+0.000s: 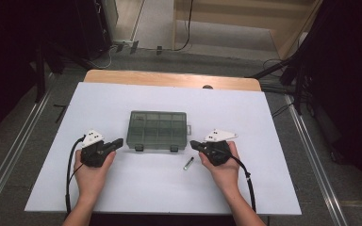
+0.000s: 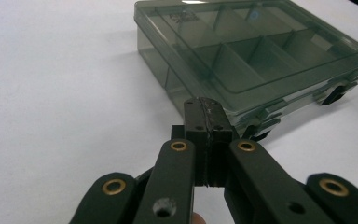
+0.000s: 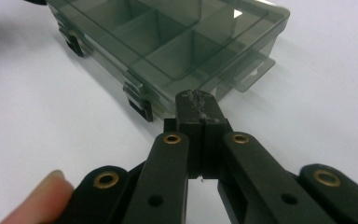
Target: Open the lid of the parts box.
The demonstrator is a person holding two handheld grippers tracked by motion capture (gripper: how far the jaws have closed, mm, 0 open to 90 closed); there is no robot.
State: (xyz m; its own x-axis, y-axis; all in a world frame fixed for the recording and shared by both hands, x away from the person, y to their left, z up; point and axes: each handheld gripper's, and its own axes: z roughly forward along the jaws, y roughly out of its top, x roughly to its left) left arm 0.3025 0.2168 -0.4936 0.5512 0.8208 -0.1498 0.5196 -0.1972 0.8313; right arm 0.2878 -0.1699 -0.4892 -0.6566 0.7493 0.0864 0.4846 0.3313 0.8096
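Box: a smoky-green clear box point(image 1: 158, 130) with its lid shut lay flat near the middle of the white table point(image 1: 122, 188).
Axis: its long side ran left to right across the table; the two dark latches point(image 1: 139, 148) faced the person, and the small hang tab stuck out on the right end.
Inside: dividers showed through the lid; what the compartments held could not be told.
Left gripper: point(image 1: 118, 142) just beside the box's near left corner, tips aimed right toward it, not touching; in the left gripper view its jaws were pressed together on nothing point(image 2: 207, 116).
Right gripper: point(image 1: 193, 144) just beside the near right corner, tips aimed left at the box, apart from it; jaws likewise closed flat and empty point(image 3: 196, 106).
Hands: each hand point(image 1: 92, 172) gripped its tool from below.
Pin: a small thin metal piece point(image 1: 188, 164) lay on the table, in front of the box's right end, near the right gripper.
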